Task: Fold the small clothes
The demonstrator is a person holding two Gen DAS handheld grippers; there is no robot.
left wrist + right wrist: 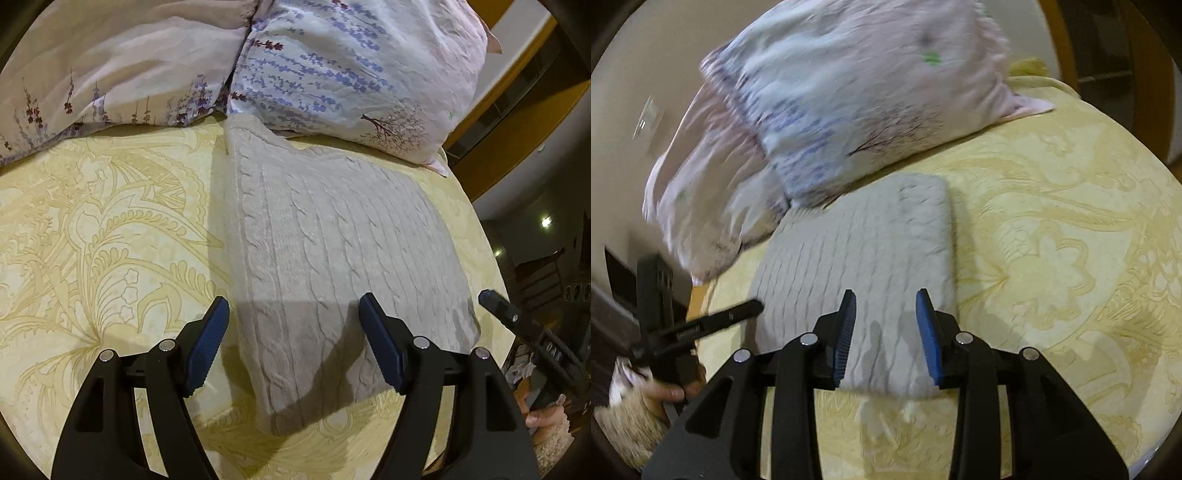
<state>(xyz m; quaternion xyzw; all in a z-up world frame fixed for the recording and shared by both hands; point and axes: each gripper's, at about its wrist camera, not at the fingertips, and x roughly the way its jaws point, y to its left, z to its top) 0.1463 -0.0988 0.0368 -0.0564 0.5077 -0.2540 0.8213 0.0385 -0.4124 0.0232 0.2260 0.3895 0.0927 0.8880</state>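
A grey cable-knit sweater (pixel 325 258) lies folded into a compact rectangle on the yellow patterned bedspread (pixel 92 240). My left gripper (pixel 293 314) is open and empty, hovering above the sweater's near end. The right gripper shows at the right edge of the left wrist view (pixel 517 317). In the right wrist view the same sweater (pixel 871 251) lies ahead, and my right gripper (pixel 886 306) is open and empty above its near edge. The left gripper (pixel 701 325) shows at the left of that view, held in a hand.
Two floral pillows (pixel 332 62) (pixel 110 66) lie at the head of the bed, touching the sweater's far end. The pillows also show in the right wrist view (pixel 857 96). A wooden bed frame (pixel 517 110) runs along the right. The bedspread (pixel 1052 258) stretches wide on both sides.
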